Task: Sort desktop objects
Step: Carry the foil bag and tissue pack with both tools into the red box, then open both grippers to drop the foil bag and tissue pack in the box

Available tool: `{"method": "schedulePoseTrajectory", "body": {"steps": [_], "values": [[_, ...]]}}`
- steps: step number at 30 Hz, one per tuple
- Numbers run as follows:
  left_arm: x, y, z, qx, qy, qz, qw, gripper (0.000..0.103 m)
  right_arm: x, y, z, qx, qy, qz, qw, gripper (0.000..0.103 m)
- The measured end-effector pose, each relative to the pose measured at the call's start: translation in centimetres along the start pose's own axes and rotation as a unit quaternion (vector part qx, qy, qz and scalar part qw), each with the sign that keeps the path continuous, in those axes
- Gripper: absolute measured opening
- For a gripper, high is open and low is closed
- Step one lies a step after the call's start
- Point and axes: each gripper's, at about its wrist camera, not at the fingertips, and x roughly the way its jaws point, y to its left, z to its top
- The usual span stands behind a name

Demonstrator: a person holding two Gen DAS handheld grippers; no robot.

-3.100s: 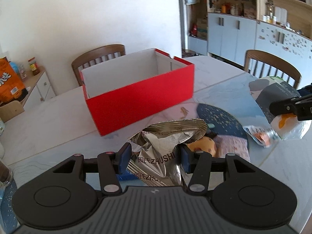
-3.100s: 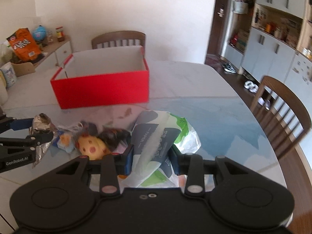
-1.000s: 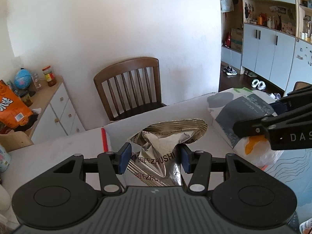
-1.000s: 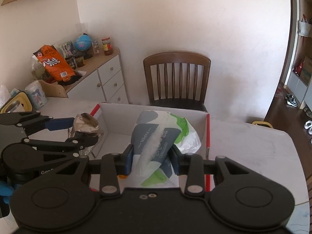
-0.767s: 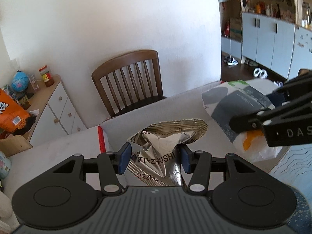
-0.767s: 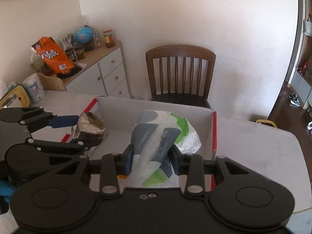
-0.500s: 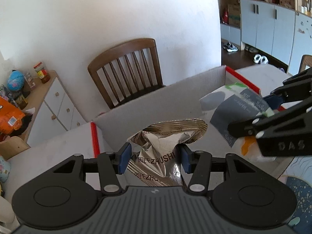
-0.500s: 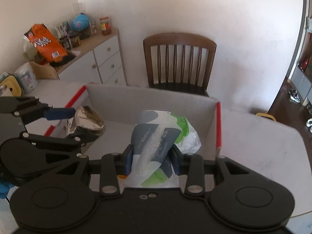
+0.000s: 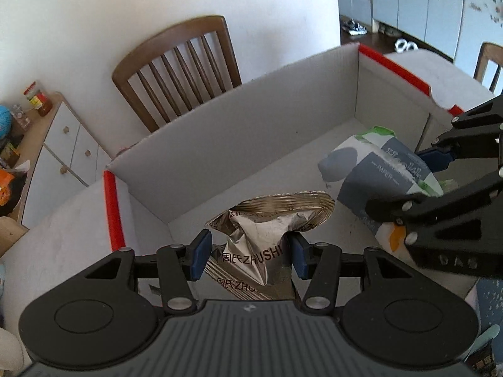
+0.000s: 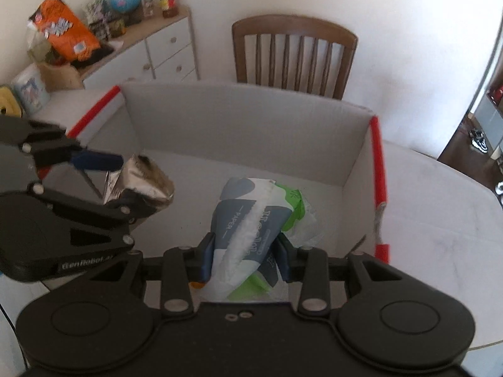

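My left gripper [image 9: 248, 254] is shut on a crumpled silver snack bag [image 9: 267, 232] and holds it inside the open red box [image 9: 111, 207], above its white floor. My right gripper [image 10: 243, 256] is shut on a grey, white and green tissue pack [image 10: 251, 216], also inside the box [image 10: 377, 163], low over the floor. In the right wrist view the left gripper [image 10: 103, 172] with the silver bag [image 10: 141, 182] is on the left. In the left wrist view the tissue pack [image 9: 377, 172] sits to the right, held by the right gripper [image 9: 418, 185].
A wooden chair [image 9: 179, 66] stands behind the box against the white wall. A white drawer cabinet [image 10: 169, 53] with an orange snack bag [image 10: 66, 28] and jars is at the left. The white table [image 10: 440, 207] extends right of the box.
Both grippers have moved forward and down, from above the box rim into the box, each still holding its item. The box walls now surround both items.
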Motion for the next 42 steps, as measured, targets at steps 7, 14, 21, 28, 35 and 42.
{"method": "schedulePoseTrajectory", "body": {"steps": [7, 14, 21, 28, 35, 42], "values": [[1.7, -0.3, 0.3, 0.010, 0.052, -0.021, 0.9984, 0.052, 0.6, -0.2, -0.2, -0.007, 0.019, 0.008, 1.000, 0.038], [1.9, -0.2, 0.2, 0.006, 0.065, -0.027, 0.9975, 0.052, 1.3, -0.3, 0.1, -0.012, 0.038, 0.007, 0.999, 0.040], [1.8, 0.0, 0.4, -0.003, 0.064, -0.021, 0.9977, 0.052, 1.0, -0.3, 0.3, -0.016, 0.042, 0.015, 0.999, 0.061], [0.2, 0.5, 0.6, -0.015, 0.041, -0.023, 0.9988, 0.059, -0.6, -0.3, 0.1, -0.027, 0.026, 0.020, 0.999, 0.064], [-1.7, 1.1, 0.7, -0.028, 0.021, -0.022, 0.9991, 0.059, -2.9, -0.5, 0.0, -0.028, 0.011, 0.031, 0.999, 0.064], [-4.3, 0.9, 0.5, -0.030, 0.002, -0.024, 0.9992, 0.059, -5.1, -0.3, -0.1, -0.023, -0.005, 0.028, 0.999, 0.064]]}}
